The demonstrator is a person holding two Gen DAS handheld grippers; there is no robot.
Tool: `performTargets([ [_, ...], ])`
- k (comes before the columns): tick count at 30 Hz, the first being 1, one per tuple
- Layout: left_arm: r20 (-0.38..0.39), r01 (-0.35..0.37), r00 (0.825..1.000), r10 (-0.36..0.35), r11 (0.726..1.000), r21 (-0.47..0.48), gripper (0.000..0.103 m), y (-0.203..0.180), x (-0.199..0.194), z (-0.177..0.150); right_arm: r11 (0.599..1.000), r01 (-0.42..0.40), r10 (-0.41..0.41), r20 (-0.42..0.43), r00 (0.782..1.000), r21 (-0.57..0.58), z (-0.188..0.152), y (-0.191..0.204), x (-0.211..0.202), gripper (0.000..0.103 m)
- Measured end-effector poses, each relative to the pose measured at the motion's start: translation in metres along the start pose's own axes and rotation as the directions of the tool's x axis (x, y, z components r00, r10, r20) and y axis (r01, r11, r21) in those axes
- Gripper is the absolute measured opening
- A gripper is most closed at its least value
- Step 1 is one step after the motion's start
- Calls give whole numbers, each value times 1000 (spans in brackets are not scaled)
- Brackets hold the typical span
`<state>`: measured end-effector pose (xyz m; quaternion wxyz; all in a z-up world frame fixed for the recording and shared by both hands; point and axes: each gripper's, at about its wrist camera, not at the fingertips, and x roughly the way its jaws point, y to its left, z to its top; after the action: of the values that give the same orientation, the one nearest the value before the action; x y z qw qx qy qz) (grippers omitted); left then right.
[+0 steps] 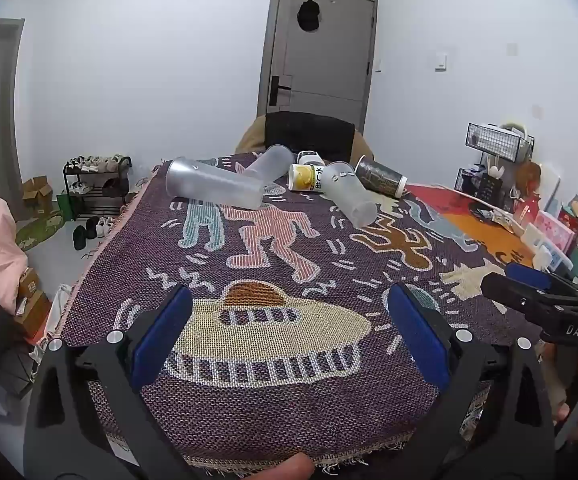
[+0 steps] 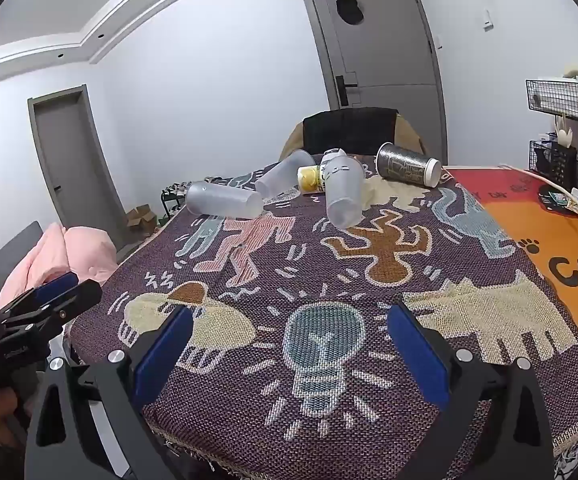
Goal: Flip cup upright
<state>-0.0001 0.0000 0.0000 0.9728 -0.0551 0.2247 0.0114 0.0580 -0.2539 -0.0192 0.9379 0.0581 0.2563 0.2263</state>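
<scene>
Several cups lie on their sides at the far end of the patterned table cloth (image 1: 249, 420): a frosted cup at the left (image 1: 213, 187) (image 2: 225, 200), a second frosted cup behind it (image 1: 271, 162) (image 2: 283, 174), a yellow-print cup (image 1: 307, 177) (image 2: 310, 178), a frosted cup with a face print (image 1: 349, 198) (image 2: 343, 196), and a dark cup with a white rim (image 1: 381, 178) (image 2: 407, 165). My left gripper (image 1: 291, 312) is open and empty over the near edge. My right gripper (image 2: 291, 330) is open and empty beside it, and shows in the left wrist view (image 1: 525, 284).
A dark chair (image 1: 309, 134) stands behind the table's far end. An orange mat (image 2: 561, 240) with boxes and wire racks (image 2: 565, 100) fills the right side. A shoe rack (image 1: 97, 184) and pink cloth (image 2: 69, 256) are at the left.
</scene>
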Motion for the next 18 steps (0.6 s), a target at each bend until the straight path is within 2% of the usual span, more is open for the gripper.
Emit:
performTargets([
  [18, 9, 2, 1000, -2, 1000, 2, 97, -2, -2, 0, 1000, 5, -5, 1, 1000, 1, 1, -1, -3, 96],
])
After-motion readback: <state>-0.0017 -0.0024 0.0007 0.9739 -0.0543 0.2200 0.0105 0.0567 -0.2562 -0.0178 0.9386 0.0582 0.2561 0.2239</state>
